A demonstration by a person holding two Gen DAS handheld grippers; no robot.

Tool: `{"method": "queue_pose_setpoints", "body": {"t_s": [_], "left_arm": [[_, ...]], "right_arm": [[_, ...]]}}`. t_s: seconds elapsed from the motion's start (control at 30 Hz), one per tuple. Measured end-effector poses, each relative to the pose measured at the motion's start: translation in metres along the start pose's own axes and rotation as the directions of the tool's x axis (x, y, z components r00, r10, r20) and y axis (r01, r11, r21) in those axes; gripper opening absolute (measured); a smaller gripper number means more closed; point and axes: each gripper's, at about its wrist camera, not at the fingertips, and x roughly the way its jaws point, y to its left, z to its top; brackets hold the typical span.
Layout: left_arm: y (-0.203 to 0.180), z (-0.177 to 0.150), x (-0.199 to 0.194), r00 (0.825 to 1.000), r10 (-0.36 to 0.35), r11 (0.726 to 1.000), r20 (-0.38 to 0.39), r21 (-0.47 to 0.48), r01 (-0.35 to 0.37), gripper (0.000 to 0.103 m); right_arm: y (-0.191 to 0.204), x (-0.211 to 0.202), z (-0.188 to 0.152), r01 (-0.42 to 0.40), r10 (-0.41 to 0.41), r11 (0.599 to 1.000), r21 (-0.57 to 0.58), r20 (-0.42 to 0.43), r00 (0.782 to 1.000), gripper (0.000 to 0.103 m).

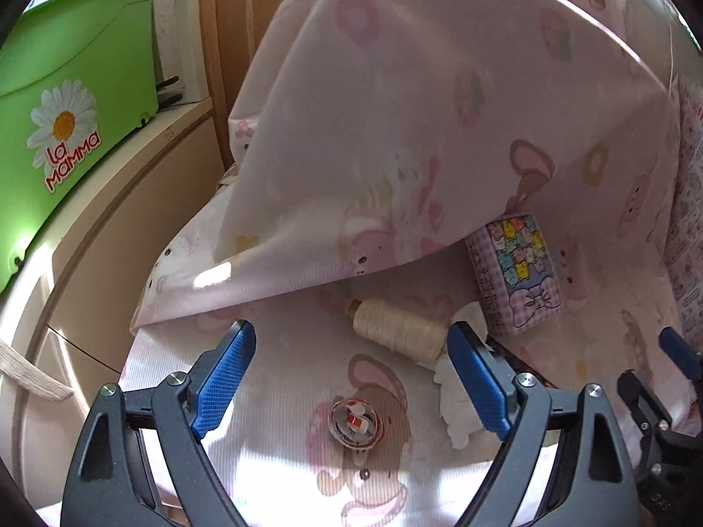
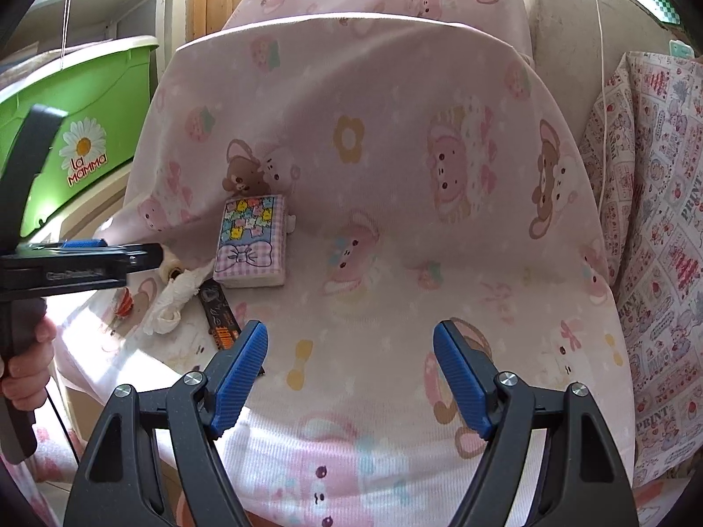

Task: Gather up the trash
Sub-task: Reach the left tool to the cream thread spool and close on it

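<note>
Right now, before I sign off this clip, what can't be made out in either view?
- Dark wrapper: right wrist view, print too small to read, lower end behind the right gripper; left wrist view, mostly behind the left gripper.
- Thread spool: right wrist view, largely hidden by the left gripper.
- Small round item: blurred, identity unclear.
- Green bin: cut off by the edge; contents unseen.

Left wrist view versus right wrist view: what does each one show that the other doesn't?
Only the left wrist view shows the whole thread spool, lying past the open left gripper. Only the right wrist view shows the patterned pillow, the hand holding the left gripper, and the dark wrapper clearly. Both show the tissue pack, crumpled tissue, green bin and pink sheet.
</note>
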Motion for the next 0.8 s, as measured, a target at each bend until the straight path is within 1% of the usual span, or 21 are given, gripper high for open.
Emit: {"method": "queue_pose_setpoints", "body": {"t_s": [0.03,0.1,0.23,0.27,0.3,0.33,0.37,0.4,0.47,0.57,0.67,0.73,0.8], "left_arm": [[-0.003,0.000,0.004,1.000,0.012,1.000,0.000,0.006,-0.012,0.088],[-0.008,0.000,0.010,1.000,0.011,1.000,0.009,0.005,-0.011,0.088],[-0.016,0.003,0.019,1.000,0.007,1.000,0.000,0.029,-0.007,0.087],[-0.017,0.004,0.022,1.000,0.006,0.999,0.001,0.036,-0.006,0.085],[-0.018,0.002,0.021,1.000,0.003,0.999,0.001,0.038,-0.003,0.075],[-0.018,0.002,0.022,1.000,-0.004,0.999,-0.002,0.037,0.004,0.069],[-0.018,0.002,0.022,1.000,-0.024,0.999,-0.002,0.027,0.024,0.054],[-0.015,0.003,0.019,0.999,-0.046,0.999,0.013,0.003,0.046,0.047],[-0.010,0.004,0.011,0.997,-0.063,0.997,0.051,-0.033,0.065,0.047],[-0.008,0.009,-0.003,0.994,-0.064,0.997,0.093,-0.030,0.067,0.047],[-0.004,0.011,-0.013,0.992,-0.075,0.997,0.106,-0.025,0.078,0.047],[-0.003,0.010,-0.013,0.997,-0.043,0.999,0.068,-0.013,0.044,0.047],[-0.007,0.005,-0.010,1.000,0.013,1.000,0.007,0.021,-0.013,0.047]], "right_arm": [[0.000,0.001,0.000,0.002,-0.002,1.000,0.000,-0.004,1.000,0.080],[-0.001,0.000,-0.001,-0.003,0.003,1.000,0.009,-0.008,1.000,0.080],[-0.003,-0.002,0.001,-0.003,0.003,1.000,0.005,-0.001,1.000,0.080],[-0.003,-0.003,0.001,-0.001,0.001,1.000,0.003,0.001,1.000,0.080],[-0.004,-0.003,0.001,0.001,-0.001,1.000,0.002,0.001,1.000,0.080],[-0.005,-0.003,0.001,0.002,-0.002,1.000,0.003,0.001,1.000,0.080],[-0.006,-0.004,0.001,0.002,-0.002,1.000,0.007,0.000,1.000,0.080],[-0.007,-0.004,0.001,0.002,-0.002,1.000,0.010,-0.002,1.000,0.080],[-0.009,-0.004,0.001,-0.001,0.001,1.000,0.018,-0.008,1.000,0.080],[-0.011,-0.005,0.001,-0.001,0.001,1.000,0.028,-0.009,1.000,0.080],[-0.010,-0.005,0.001,-0.008,0.009,0.999,0.032,-0.011,1.000,0.080],[-0.008,-0.005,0.001,-0.016,0.017,0.999,0.030,-0.013,1.000,0.080],[-0.004,-0.003,0.001,-0.024,0.024,1.000,0.019,-0.020,1.000,0.080]]}}
